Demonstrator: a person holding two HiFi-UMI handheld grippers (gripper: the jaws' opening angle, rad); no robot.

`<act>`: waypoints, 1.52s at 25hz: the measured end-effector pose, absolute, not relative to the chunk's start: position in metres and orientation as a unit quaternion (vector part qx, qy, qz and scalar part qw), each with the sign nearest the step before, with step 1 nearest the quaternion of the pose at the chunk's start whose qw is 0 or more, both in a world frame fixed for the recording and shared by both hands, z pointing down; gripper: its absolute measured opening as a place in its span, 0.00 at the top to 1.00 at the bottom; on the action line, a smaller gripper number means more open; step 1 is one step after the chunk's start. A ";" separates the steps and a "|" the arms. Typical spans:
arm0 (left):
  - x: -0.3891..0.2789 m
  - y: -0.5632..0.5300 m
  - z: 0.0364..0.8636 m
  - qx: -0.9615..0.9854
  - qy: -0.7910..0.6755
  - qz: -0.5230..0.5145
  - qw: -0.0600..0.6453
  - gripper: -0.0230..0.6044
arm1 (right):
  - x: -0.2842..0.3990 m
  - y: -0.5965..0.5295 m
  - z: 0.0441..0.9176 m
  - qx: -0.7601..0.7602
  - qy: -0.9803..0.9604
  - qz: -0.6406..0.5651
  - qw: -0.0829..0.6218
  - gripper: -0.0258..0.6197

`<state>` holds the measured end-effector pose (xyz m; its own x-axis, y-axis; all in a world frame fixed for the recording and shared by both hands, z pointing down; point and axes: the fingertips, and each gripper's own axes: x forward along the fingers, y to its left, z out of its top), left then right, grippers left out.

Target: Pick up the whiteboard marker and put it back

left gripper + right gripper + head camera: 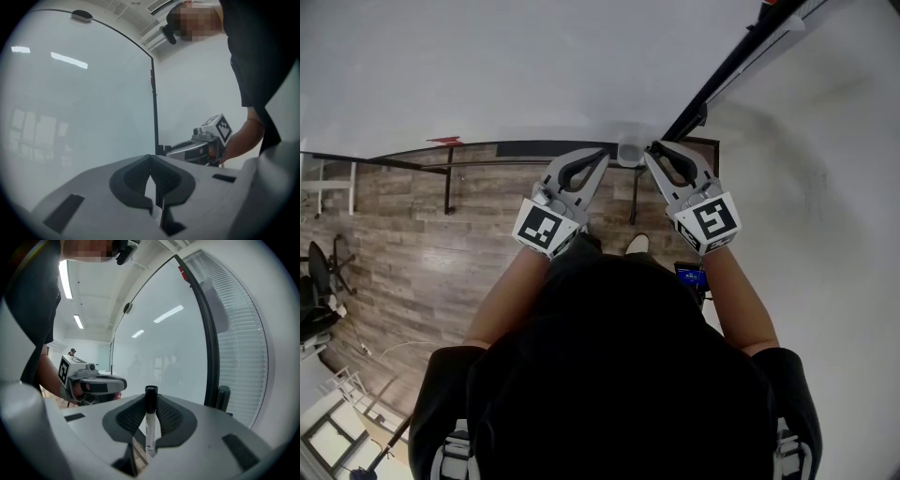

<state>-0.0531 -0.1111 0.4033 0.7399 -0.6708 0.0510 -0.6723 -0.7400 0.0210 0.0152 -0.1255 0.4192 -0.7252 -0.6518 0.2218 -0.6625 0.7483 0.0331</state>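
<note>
Right gripper clamps a slim, black-capped white marker; left gripper sits closed.

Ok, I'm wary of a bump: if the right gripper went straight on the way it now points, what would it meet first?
Most likely the whiteboard, whose surface fills the view beyond the right gripper and the marker in its fingers, left of the black frame. How far off is unclear.
</note>
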 end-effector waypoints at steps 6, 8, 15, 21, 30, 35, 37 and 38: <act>-0.053 -0.118 0.403 0.934 -0.357 0.018 0.013 0.96 | 0.009 -0.147 0.441 0.362 -0.924 0.033 0.119 0.86; -0.051 -0.120 0.404 0.934 -0.356 0.011 0.010 0.96 | 0.008 -0.152 0.449 0.365 -0.922 0.041 0.121 0.86; -0.048 -0.131 0.422 0.932 -0.362 0.018 0.008 0.96 | 0.006 -0.164 0.475 0.371 -0.917 0.027 0.143 0.86; -0.052 -0.137 0.437 0.931 -0.364 0.005 0.025 0.96 | -0.003 -0.169 0.511 0.360 -0.915 0.007 0.180 0.86; -0.058 -0.136 0.437 0.928 -0.371 0.011 0.030 0.96 | -0.007 -0.170 0.558 0.343 -0.909 0.013 0.237 0.86; -0.059 -0.133 0.436 0.928 -0.370 0.011 0.029 0.96 | -0.010 -0.166 0.578 0.331 -0.905 0.011 0.267 0.86; -0.062 -0.133 0.435 0.928 -0.372 0.013 0.027 0.96 | -0.012 -0.165 0.582 0.327 -0.904 0.009 0.274 0.86; -0.063 -0.132 0.435 0.927 -0.373 0.012 0.026 0.96 | -0.013 -0.165 0.584 0.325 -0.904 0.009 0.277 0.86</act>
<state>-0.0627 -0.1321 0.4354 0.7213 -0.6913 0.0427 -0.6926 -0.7202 0.0396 -0.0132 -0.1648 0.5843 -0.6350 -0.5837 0.5059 -0.5933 0.7880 0.1645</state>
